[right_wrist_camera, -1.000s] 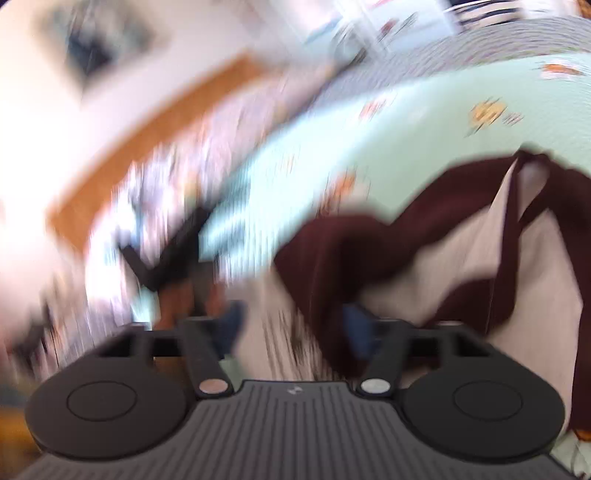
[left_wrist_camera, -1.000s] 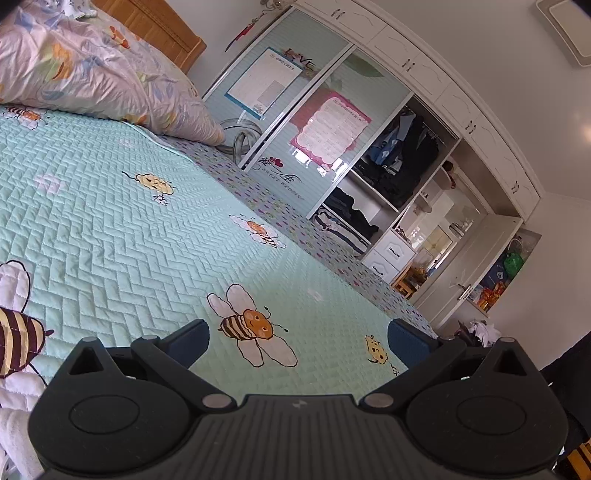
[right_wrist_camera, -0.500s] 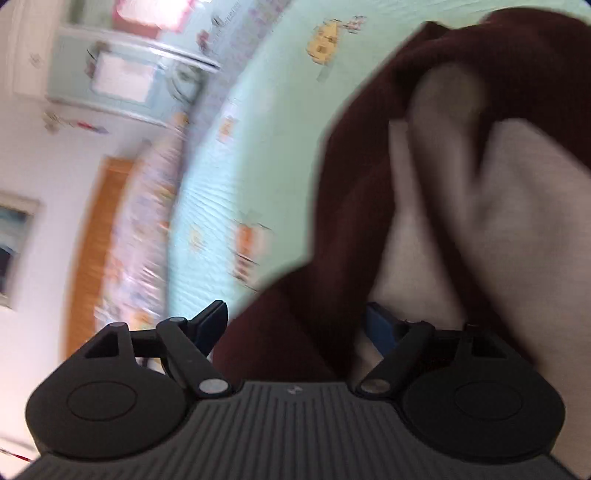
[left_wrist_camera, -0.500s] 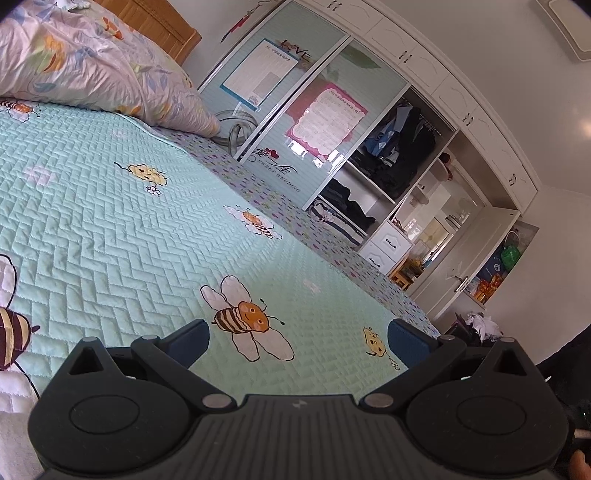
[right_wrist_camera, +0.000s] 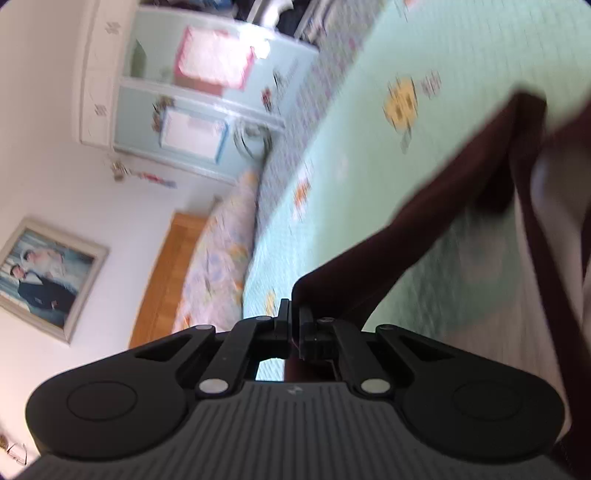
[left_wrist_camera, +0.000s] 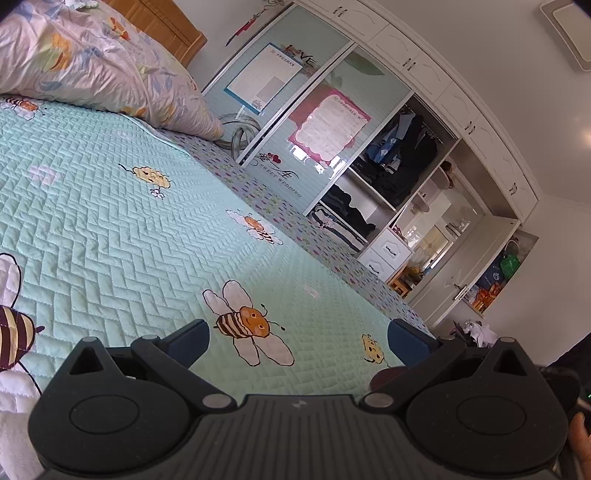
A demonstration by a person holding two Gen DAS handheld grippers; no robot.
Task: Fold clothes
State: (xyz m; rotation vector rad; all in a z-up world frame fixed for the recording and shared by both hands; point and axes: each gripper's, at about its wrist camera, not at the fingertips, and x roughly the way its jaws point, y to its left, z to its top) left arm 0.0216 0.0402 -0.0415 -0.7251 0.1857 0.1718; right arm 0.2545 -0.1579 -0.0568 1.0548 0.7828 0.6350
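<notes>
Right gripper (right_wrist_camera: 294,317) has its jaws pressed together, pinching a corner of a dark maroon garment (right_wrist_camera: 417,236). The cloth runs up and to the right from the pinch as a taut band lifted off the bed (right_wrist_camera: 461,48), then widens at the right edge of the view, where a paler, whitish part (right_wrist_camera: 554,192) shows between dark strips. That part of the view is motion-blurred, so the garment's type cannot be told. The rest of the garment sits over the near side of the bed, right of the gripper.

Left gripper (left_wrist_camera: 298,338) is spread wide, holding nothing, hovering above the near edge of the bed. Its blue-padded fingertips (left_wrist_camera: 192,336) sit either side of a bee print (left_wrist_camera: 245,323) on the mint quilted cover (left_wrist_camera: 110,236). A small dark maroon patch (left_wrist_camera: 384,376) peeks just inside the right finger, probably the same garment, too little shown to be sure. A bit of a hand (left_wrist_camera: 580,435) shows at the bottom right corner.

A floral pillow (left_wrist_camera: 92,62) lies at the head of the bed against a wooden headboard (left_wrist_camera: 162,26). Beyond the far edge of the bed stands a wardrobe (left_wrist_camera: 332,122) with sliding doors, its right section open with dark clothes (left_wrist_camera: 402,162) hanging. In the right wrist view a framed photo (right_wrist_camera: 44,277) hangs on the wall beside the headboard
</notes>
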